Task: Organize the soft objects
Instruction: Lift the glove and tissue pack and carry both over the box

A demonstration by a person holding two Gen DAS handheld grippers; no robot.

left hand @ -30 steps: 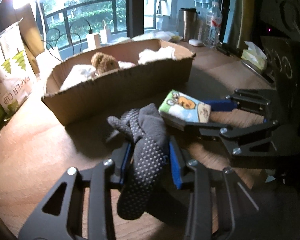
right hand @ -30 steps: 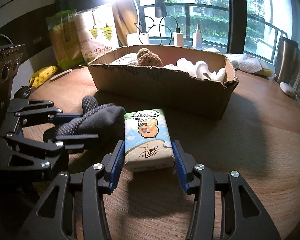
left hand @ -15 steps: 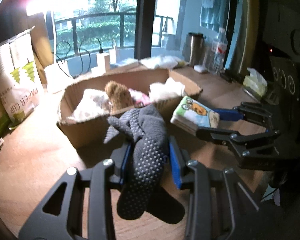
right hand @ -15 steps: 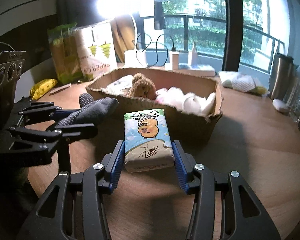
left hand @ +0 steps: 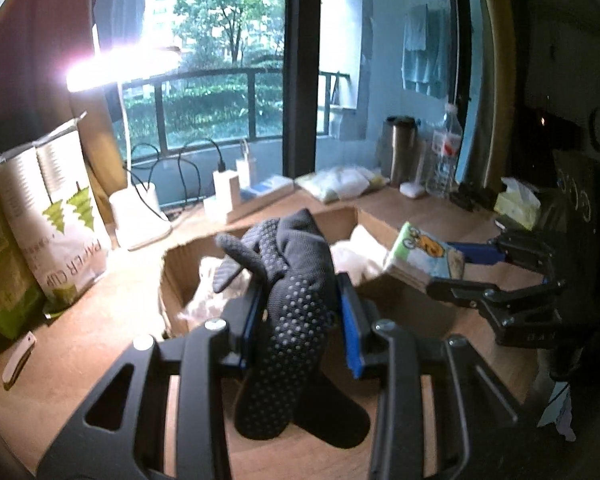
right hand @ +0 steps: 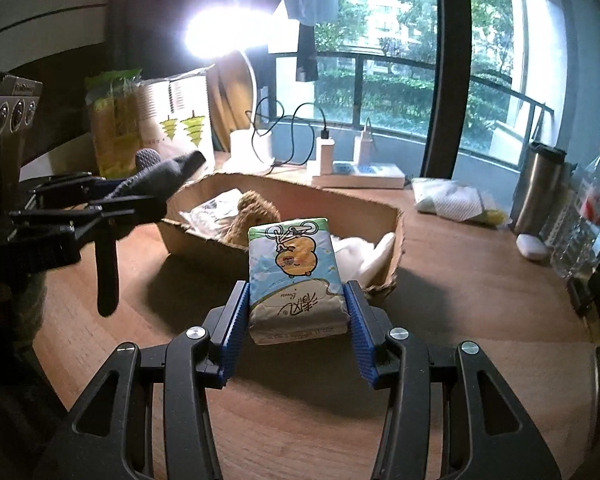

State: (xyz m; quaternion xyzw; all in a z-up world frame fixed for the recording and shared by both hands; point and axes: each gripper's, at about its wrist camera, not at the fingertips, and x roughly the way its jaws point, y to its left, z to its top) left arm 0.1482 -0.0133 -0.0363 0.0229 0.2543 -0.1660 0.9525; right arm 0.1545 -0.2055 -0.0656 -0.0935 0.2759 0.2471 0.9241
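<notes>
The left gripper is clamped on a dark grey glove with rubber grip dots, its blue pads pressing the glove's middle from either side. The glove's long axis runs along the fingers of the tool: its fingertips point forward and slightly up, away from the claw, while the cuff end droops back and down beneath the jaws. It hangs in the air, clear of the wooden table, with its front end over the near wall of the cardboard box.

The right gripper is closed on a tissue pack printed with a cartoon animal, the pads squeezing its two long sides. The pack lies flat between the jaws, long axis pointing straight ahead from the claw toward the box, its far end reaching over the box's near rim. It too is held off the table.

Just beyond both claws, inside the box, sit a brown plush toy and some white soft items. To the left of the left claw stands a paper cup bag.
</notes>
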